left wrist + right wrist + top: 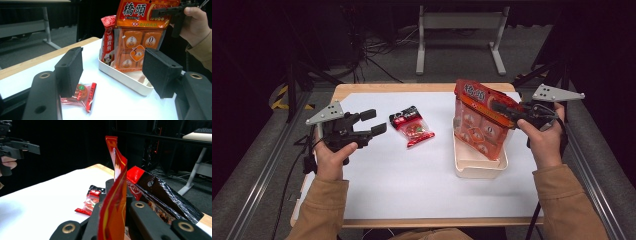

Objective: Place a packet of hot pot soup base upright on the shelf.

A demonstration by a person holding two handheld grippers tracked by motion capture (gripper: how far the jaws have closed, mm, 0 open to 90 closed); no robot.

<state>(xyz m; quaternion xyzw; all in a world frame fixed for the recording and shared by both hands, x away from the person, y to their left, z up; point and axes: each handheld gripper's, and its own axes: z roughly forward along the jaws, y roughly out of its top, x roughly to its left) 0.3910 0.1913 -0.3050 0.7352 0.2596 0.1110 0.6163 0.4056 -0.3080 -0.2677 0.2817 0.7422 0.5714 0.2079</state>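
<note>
On the white counter (412,175), the right hand-held gripper (507,111) pinched an orange bag (479,125) upright in a tray (477,167); the left hand-held gripper (372,122) stood wide, empty, near a red packet (412,126).

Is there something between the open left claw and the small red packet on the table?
Nothing visible blocks it. The small red packet lies flat on the bare white table, just beyond the open left claw. The orange bag and the tray are off to the side.
</note>
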